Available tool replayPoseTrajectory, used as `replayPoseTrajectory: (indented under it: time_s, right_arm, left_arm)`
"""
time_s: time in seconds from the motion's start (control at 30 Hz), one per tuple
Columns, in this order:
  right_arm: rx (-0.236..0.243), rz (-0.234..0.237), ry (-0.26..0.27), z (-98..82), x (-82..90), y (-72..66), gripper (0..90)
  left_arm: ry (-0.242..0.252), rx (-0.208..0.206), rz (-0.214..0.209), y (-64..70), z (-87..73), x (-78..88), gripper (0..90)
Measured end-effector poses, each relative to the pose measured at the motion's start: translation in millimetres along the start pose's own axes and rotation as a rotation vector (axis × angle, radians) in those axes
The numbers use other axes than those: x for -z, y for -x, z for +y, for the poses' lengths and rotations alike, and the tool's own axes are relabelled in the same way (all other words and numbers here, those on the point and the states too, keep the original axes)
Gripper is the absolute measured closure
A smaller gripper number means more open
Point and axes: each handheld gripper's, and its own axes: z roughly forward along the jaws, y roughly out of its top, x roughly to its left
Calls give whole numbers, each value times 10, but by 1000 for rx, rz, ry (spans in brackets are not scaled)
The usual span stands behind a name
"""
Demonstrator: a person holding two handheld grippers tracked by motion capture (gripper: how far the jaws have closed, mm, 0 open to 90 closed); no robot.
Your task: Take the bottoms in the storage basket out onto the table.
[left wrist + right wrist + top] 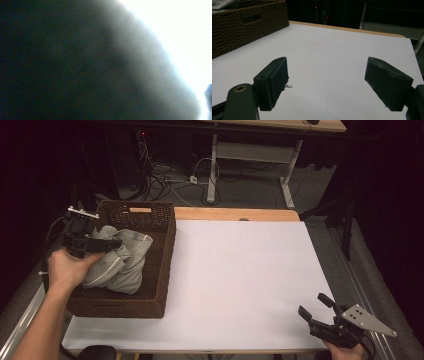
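A grey garment with white trim (125, 262) lies bunched in a brown wicker basket (162, 270) at the table's left. My left gripper (116, 244) reaches into the basket from the left, and its jaws look closed on a fold of the garment. In the left gripper view blurred grey cloth (140, 65) presses against the camera and hides the jaws. My right gripper (311, 303) hovers over the table's near right corner. It stands open (327, 62), jaws wide apart with nothing between them. The basket (244, 27) and a bit of the garment (224, 3) show far left in the right gripper view.
A white sheet (240, 280) covers the wooden table (235, 214). Behind the table are a desk frame (215, 165) and loose cables (170, 180) on the floor. A small bit of debris (289, 86) lies on the sheet by the right gripper's left jaw.
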Motion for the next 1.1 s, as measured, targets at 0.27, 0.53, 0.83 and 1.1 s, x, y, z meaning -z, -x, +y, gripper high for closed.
replayPoseTrajectory:
  time_s: [0.27,0.53,0.83,1.1]
  right_arm:
    - [6,0,0,-1,-2,-4,197]
    - [4,3,-2,-2,-5,-3,197]
    - [4,4,-3,-2,-6,-4,198]
    - [6,7,-3,-2,-6,-5,198]
  left_arm:
    - [31,-1,-33,68,80,83,557]
    - [66,-7,-69,157,153,157,556]
    - [88,-27,-100,270,247,208,556]
    - [105,-32,-118,330,328,288,556]
